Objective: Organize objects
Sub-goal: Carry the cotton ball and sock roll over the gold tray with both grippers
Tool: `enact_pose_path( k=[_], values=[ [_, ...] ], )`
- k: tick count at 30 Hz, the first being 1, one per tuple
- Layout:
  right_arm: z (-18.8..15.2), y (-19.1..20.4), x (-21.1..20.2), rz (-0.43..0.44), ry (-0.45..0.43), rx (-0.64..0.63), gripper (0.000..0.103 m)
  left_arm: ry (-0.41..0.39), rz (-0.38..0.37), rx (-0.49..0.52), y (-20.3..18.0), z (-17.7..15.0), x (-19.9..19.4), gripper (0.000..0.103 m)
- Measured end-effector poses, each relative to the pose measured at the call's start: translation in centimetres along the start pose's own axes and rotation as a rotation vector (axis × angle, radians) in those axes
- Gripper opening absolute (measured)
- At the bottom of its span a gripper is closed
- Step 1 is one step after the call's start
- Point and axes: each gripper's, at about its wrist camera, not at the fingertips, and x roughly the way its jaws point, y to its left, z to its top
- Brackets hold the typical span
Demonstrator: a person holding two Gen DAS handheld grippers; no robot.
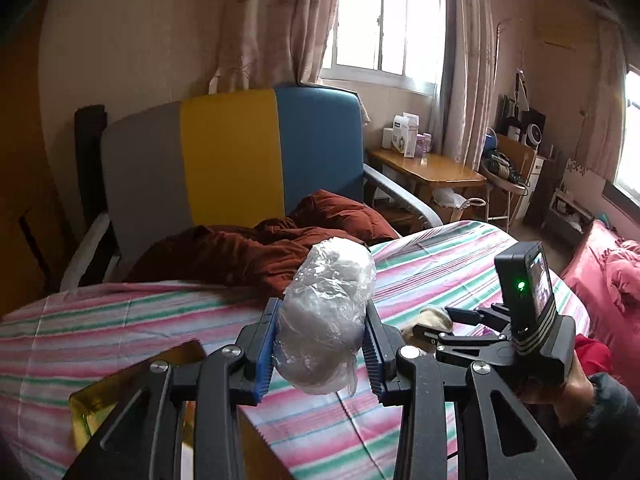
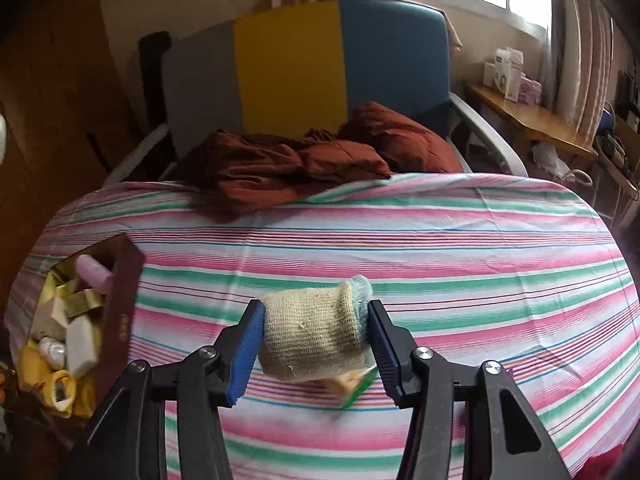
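The left gripper (image 1: pixel 320 344) clamps a crinkled clear plastic bag (image 1: pixel 326 312) stuffed with something white, a soft oval lump held above the bed (image 1: pixel 140 332). The right gripper (image 2: pixel 314 350) squeezes a rolled beige knit sock (image 2: pixel 312 332) with a pale blue cuff, coarse and ribbed, above the middle of the striped pink, green and white sheet. A dark open box (image 2: pixel 124 304) of small packets sits at the bed's left edge. A rumpled rust-brown blanket (image 2: pixel 304 160) lies at the far edge, against a grey, yellow and blue headboard (image 2: pixel 288 72).
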Motion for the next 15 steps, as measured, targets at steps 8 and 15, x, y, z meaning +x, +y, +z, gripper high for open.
enact_pose_path(
  k=[8,15],
  values=[
    [-2.0,5.6,-2.4,0.096,-0.02,-0.033,0.052,-0.01,0.075,-0.144,7.2,-3.4,-4.6,0.038],
    [-3.5,10.8,-3.1,0.188,-0.023,-0.071,0.052,-0.037,0.229,-0.308,16.3,-8.0,-9.6,0.038]
  ],
)
